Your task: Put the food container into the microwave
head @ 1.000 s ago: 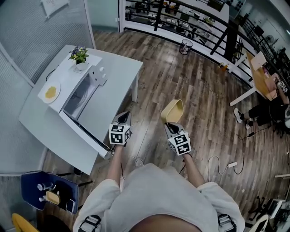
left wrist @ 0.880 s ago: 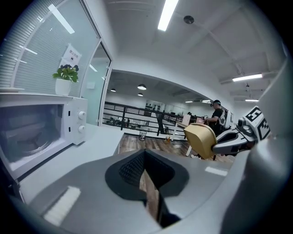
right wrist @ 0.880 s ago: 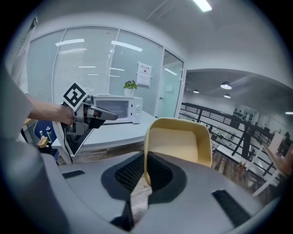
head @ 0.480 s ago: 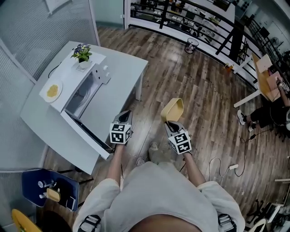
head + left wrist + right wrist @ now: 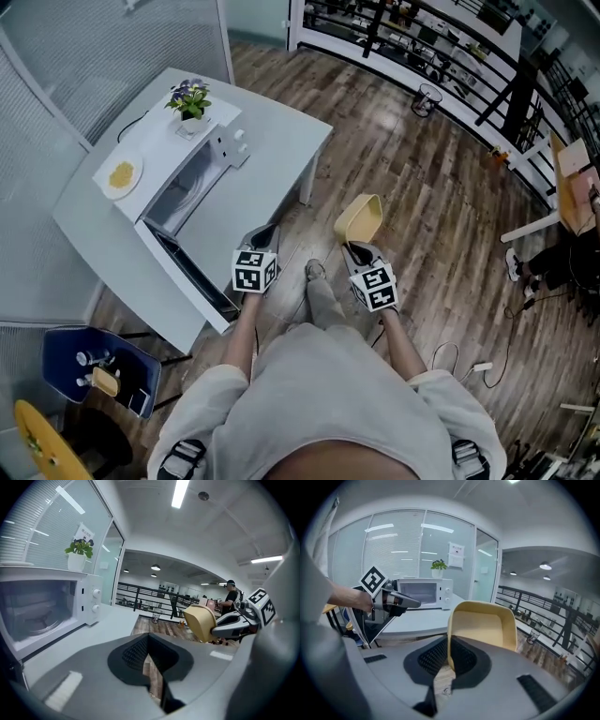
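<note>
Nearest to us are two grippers, one in each hand. The left gripper (image 5: 148, 637) has its jaws drawn together with nothing between them. The right gripper (image 5: 449, 654) has its jaws nearly together, pinching one side wall of the single yellow food container (image 5: 485, 623).

We hold the container in the air over the wooden floor (image 5: 422, 197), just off the corner of the table (image 5: 272, 159) and well apart from the microwave (image 5: 183, 178). It stands on edge rather than flat. Its open mouth faces back toward the right gripper and partly upward, and its base faces away. It runs on ahead of the jaws, but we cannot tell which of its sides is the longer one.

One foot (image 5: 315, 272) shows on the floor between the two grippers.

Farther off, on the one white table, sits one white microwave. Its door (image 5: 187, 272) stands open and swung out toward us, so the cavity is bare to view. On top of the microwave we count one small potted plant (image 5: 190, 97) and one plate (image 5: 122, 175) with something yellow on it.

Down at our left is one blue chair (image 5: 98, 380) with small items on its seat.
</note>
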### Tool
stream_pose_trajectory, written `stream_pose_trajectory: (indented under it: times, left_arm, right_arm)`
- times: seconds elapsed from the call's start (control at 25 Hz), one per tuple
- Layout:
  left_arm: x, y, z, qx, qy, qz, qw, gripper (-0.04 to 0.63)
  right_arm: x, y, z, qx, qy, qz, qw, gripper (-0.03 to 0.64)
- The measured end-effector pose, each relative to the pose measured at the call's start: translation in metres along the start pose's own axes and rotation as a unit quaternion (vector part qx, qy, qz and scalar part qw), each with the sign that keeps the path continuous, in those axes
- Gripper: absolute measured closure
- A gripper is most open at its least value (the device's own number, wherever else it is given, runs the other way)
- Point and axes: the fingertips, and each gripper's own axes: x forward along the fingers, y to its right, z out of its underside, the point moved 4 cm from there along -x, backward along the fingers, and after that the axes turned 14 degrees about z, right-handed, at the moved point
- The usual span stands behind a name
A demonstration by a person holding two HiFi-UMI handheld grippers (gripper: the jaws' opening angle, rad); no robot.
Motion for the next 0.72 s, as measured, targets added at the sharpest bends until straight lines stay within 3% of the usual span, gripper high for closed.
stream_pose_trajectory:
  times: [0.32,0.72]
  left_arm:
    - [-0.003,-0.032,-0.004,-0.044,0.016,-0.07,0.9965,0.584]
    - [-0.033,-0.077,0.003,-0.099,0.029,-0.172,0.9797,0.584]
  right_arm:
    - [0.066,-0.001,-0.038,-0.045,0.012,-0.088,0.995,0.589]
    - [0.132,-0.029,-0.078,-0.099,0.029,-0.196,0.975,0.589]
